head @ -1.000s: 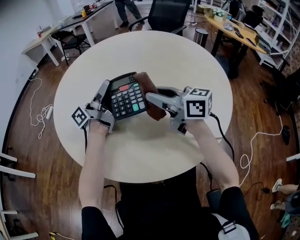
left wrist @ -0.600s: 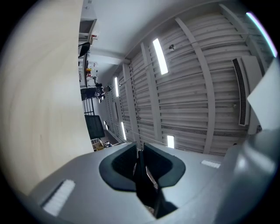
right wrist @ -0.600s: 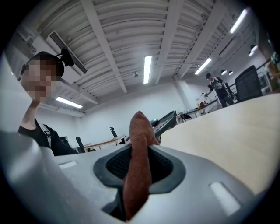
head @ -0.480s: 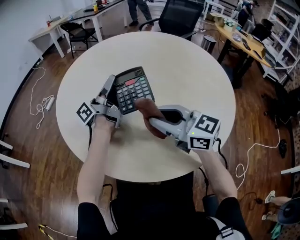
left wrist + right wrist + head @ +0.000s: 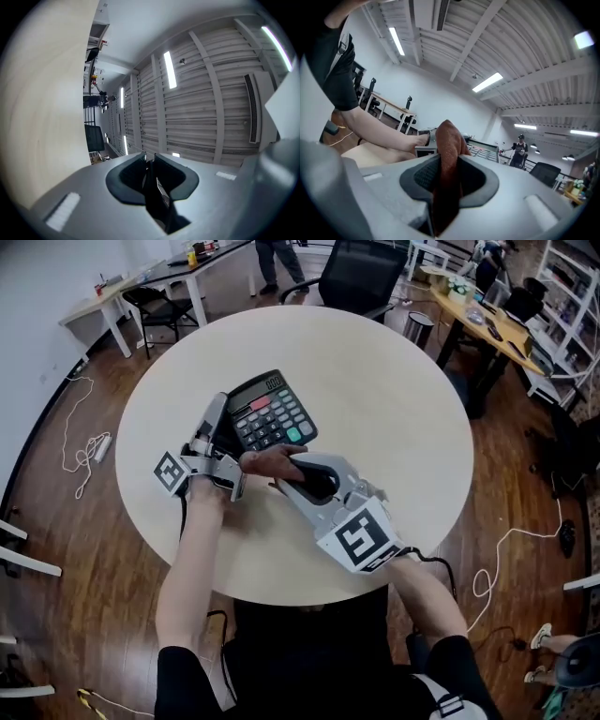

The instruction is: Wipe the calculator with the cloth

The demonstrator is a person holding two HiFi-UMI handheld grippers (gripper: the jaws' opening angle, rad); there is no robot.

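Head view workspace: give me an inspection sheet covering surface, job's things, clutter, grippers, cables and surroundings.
Surface: round pale table.
Job's things: calculator, keys up; brown cloth at its near edge.
Clutter: nothing seen on the table.
Grippers: left gripper shut on the calculator's left edge; right gripper shut on the cloth.
Cables: left white cable and right white cable on the wood floor; black lead behind the right gripper.
Surroundings: office chair, desks, bin.

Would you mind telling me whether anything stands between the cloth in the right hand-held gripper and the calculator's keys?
Nothing visible does. The cloth, clamped in the right hand-held gripper, sits just off the near edge of the calculator; the left hand-held gripper grips only its left edge.
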